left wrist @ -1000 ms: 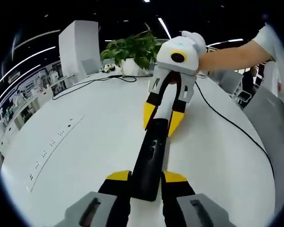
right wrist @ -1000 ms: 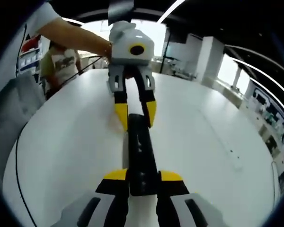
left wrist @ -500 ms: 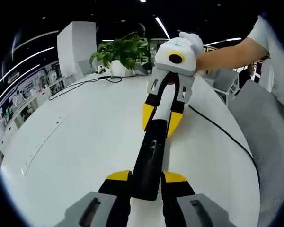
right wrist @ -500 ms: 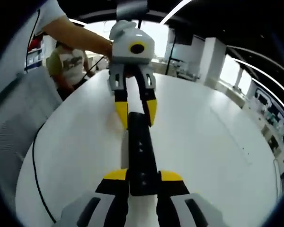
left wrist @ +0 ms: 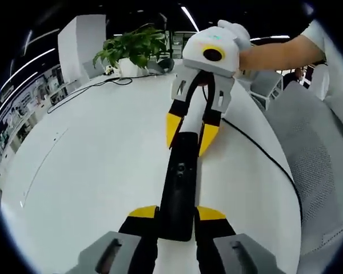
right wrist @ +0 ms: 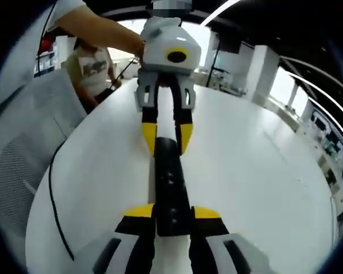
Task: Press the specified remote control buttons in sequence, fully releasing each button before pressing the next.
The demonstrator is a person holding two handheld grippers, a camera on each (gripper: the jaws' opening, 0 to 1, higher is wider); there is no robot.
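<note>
White round table [left wrist: 91,165] under dim office ceiling. Black remote [left wrist: 180,188] lies lengthwise mid-table, held at both ends. My left gripper [left wrist: 177,220] clamps near end; my right gripper [left wrist: 187,128] clamps far end. Right gripper view reverses it: right gripper [right wrist: 172,218] near, left gripper [right wrist: 166,136] far. Left gripper view adds plant [left wrist: 131,48] at far edge, cable [left wrist: 263,154] toward mesh chair [left wrist: 320,165]. No legible writing.

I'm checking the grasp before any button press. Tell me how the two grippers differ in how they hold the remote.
The left gripper clamps one end of the black remote; the right gripper clamps the opposite end. They point toward each other along the remote, above the white table. Shared: both have yellow-tipped fingers, one on each side of the remote.
</note>
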